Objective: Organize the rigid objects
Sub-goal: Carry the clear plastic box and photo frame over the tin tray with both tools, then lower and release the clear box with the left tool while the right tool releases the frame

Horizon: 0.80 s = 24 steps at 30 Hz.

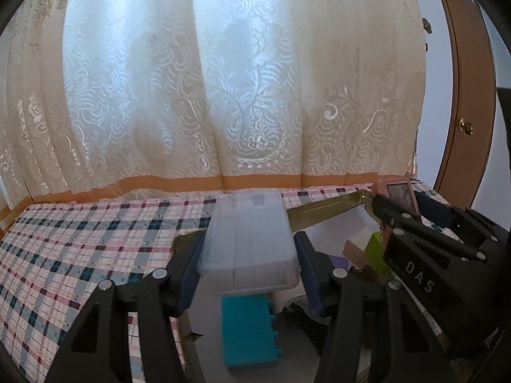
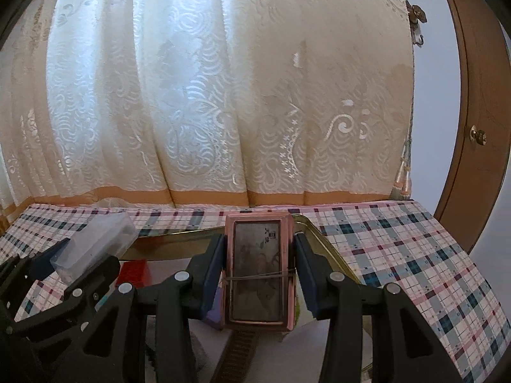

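Progress, judged from the present layout: the task is mid-course. Two items are lifted and none can be confirmed as finally placed.

1. Tabletop (image 2: 415, 249), covered in pink, blue and white plaid cloth: one. It carries all items; a cream patterned curtain (image 1: 223, 79) hangs behind it.
2. Shallow gold-rimmed metal tray (image 1: 319, 212): one. It lies on the tabletop below both tongs and holds the loose items. Whether it is the source or the destination cannot be determined.
3. Left tongs (image 1: 249, 255): one. Clamped on the translucent rectangular plastic box (image 1: 249, 242), pads pressing its two long sides, box held above the tray.
4. Right tongs (image 2: 258, 268): one. Clamped on the pink-framed rectangular case with a grey printed face (image 2: 257, 271), also above the tray. A thin band crosses the case.
5. Loose items in the tray, as far as visible: one blue ridged rectangular block (image 1: 249, 332), one red brick-shaped block (image 2: 134, 273), one lime-green box (image 1: 377, 252), one pale wooden block (image 1: 356, 250). Others are hidden or too unclear to count.

Remaining: set down both held items, then handle the loose ones.
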{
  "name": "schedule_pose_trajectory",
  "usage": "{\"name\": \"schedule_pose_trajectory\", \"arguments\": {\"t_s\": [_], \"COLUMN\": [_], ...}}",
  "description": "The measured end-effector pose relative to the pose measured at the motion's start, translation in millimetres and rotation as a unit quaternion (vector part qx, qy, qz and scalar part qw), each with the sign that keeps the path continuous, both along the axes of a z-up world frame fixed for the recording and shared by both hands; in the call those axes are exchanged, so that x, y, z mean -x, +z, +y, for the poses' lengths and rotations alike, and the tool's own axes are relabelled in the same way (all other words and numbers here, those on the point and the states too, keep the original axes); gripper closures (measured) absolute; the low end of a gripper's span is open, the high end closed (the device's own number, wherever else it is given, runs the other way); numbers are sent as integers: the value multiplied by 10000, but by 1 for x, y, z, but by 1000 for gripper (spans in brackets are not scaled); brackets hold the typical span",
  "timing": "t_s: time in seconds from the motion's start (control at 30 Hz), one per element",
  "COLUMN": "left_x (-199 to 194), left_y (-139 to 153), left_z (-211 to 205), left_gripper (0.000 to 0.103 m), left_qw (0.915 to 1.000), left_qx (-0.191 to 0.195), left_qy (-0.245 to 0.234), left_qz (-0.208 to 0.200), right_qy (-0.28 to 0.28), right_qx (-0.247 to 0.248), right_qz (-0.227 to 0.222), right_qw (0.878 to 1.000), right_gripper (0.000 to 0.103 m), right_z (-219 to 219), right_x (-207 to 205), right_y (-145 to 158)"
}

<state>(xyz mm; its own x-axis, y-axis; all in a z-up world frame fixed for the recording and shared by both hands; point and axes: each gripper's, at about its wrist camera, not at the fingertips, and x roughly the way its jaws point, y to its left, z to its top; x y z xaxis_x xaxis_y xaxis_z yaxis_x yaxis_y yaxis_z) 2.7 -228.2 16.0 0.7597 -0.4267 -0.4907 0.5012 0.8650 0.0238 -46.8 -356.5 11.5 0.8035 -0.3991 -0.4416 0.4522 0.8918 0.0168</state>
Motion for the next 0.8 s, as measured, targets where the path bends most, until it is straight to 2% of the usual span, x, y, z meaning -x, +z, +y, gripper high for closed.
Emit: {"name": "schedule_pose_trajectory", "arguments": {"t_s": [0.27,0.53,0.8], "left_x": [-7,-10,-22], "left_y": [-8,-11,-16], "left_z": [-11,-14,-23], "left_gripper": [48,48,48], "left_qw": [9995,9991,9961], "left_qx": [-119,-190,-498], "left_qy": [168,194,282], "left_qz": [243,323,672], "right_qy": [-112,-16,25], "right_qx": [-74,-41,-29], "right_qz": [155,329,543], "right_qw": [9998,9994,9985], "right_gripper": [56,56,56], "right_z": [-15,-11,-16], "right_x": [-5,-16,-29], "right_y": [-6,-12,-16]}}
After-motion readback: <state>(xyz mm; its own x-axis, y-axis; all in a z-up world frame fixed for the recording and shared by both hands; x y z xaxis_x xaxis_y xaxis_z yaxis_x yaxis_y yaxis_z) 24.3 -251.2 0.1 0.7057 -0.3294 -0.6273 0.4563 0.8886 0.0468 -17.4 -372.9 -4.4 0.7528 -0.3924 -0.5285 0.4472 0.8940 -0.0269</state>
